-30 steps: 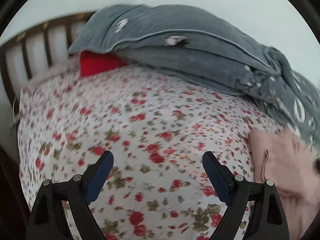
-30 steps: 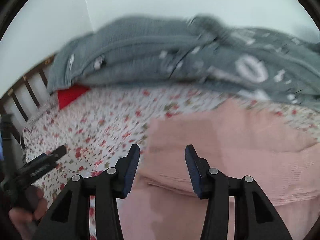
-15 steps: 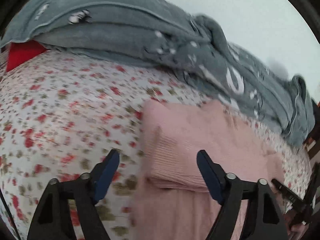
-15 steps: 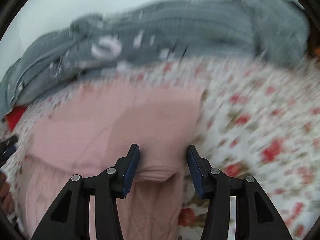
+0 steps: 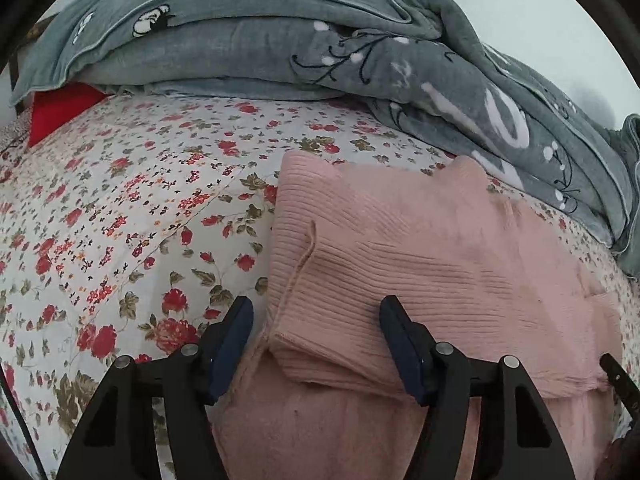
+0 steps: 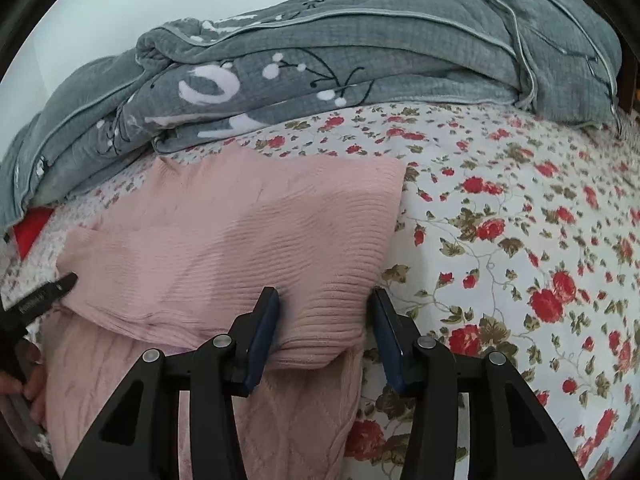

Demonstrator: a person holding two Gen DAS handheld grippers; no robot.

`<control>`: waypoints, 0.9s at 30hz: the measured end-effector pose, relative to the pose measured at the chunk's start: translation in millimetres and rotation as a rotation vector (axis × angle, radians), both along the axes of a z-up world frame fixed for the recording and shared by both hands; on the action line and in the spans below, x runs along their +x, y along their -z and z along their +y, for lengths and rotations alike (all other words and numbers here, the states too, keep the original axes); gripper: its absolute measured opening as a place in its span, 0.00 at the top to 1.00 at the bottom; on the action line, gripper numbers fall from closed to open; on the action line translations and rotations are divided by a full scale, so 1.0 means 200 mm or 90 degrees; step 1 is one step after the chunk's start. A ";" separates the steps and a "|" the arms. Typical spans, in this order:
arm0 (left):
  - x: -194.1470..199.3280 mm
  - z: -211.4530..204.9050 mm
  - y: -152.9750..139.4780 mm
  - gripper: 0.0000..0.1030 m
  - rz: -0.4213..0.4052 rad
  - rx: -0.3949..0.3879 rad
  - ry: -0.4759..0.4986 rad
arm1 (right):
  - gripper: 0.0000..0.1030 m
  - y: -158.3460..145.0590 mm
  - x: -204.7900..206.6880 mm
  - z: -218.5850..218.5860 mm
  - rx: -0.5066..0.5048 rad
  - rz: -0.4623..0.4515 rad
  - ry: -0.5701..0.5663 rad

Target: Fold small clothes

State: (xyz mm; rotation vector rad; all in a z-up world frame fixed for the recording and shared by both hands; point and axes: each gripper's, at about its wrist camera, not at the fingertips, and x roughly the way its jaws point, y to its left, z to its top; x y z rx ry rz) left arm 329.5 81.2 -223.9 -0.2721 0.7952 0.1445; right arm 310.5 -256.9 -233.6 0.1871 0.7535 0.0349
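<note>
- The pink knit garment (image 5: 420, 248) lies on the bed (image 5: 132, 216), folded so that a ribbed upper layer rests over a softer lower layer.
- The left hand-held gripper (image 5: 316, 340) is over the near left corner of this folded layer. Its jaws are closing, and the corner of the fabric is between them. The right pad is on the ribbed knit; the left pad stands just beside the edge, over the flowered sheet, with a gap to the cloth.
- The right hand-held gripper (image 6: 326, 332) is over the near right corner of the same layer. Its jaws stand at a medium width with the rounded fold between them. The left pad touches the knit, but I cannot tell if the right pad presses on it.
- In the right wrist view, the tip of the other gripper shows at the far left edge of the garment, with part of a hand (image 6: 28, 396) below it.
- Behind the garment, away from both grippers, a grey quilt (image 6: 360, 52) is piled along the wall.
- A red cushion (image 5: 60, 110) shows under the left end of the quilt.
</note>
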 end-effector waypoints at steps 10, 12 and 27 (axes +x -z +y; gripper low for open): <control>-0.06 0.04 0.00 0.34 -0.004 -0.042 0.017 | 0.54 -0.01 0.00 0.05 -0.032 0.007 -0.008; -0.07 0.05 0.01 0.33 -0.006 -0.051 0.021 | 0.53 -0.01 0.00 0.04 -0.031 0.007 -0.006; -0.08 0.05 0.01 0.26 -0.013 -0.063 0.028 | 0.50 -0.01 0.00 0.04 -0.018 0.008 -0.009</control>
